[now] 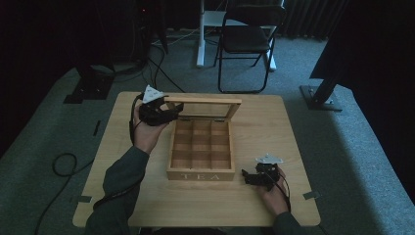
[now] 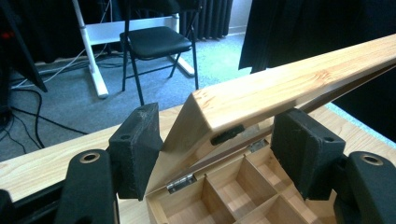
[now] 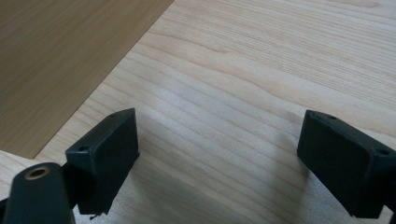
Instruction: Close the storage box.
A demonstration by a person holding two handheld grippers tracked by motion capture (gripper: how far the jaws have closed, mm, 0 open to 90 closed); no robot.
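Observation:
A wooden tea box (image 1: pixel 200 175) marked TEA stands mid-table, its several compartments bare. Its glass-paned lid (image 1: pixel 203 100) is raised and leans back. My left gripper (image 1: pixel 164 113) is at the lid's left corner. In the left gripper view it (image 2: pixel 219 158) is open, with the corner of the lid's frame (image 2: pixel 280 88) between the jaws above a hinge (image 2: pixel 181 183); the left pad (image 2: pixel 137 154) sits against the frame's end. My right gripper (image 1: pixel 252 177) rests low on the table right of the box's front. It (image 3: pixel 219 158) is open over bare wood, near the box wall (image 3: pixel 60 56).
The light wooden table (image 1: pixel 274 127) has free surface left and right of the box. Beyond it stand a black folding chair (image 1: pixel 247 39) and a white desk leg (image 1: pixel 200 34). Cables (image 1: pixel 63 164) lie on the grey carpet at left, and a black stand base (image 1: pixel 320 95) at right.

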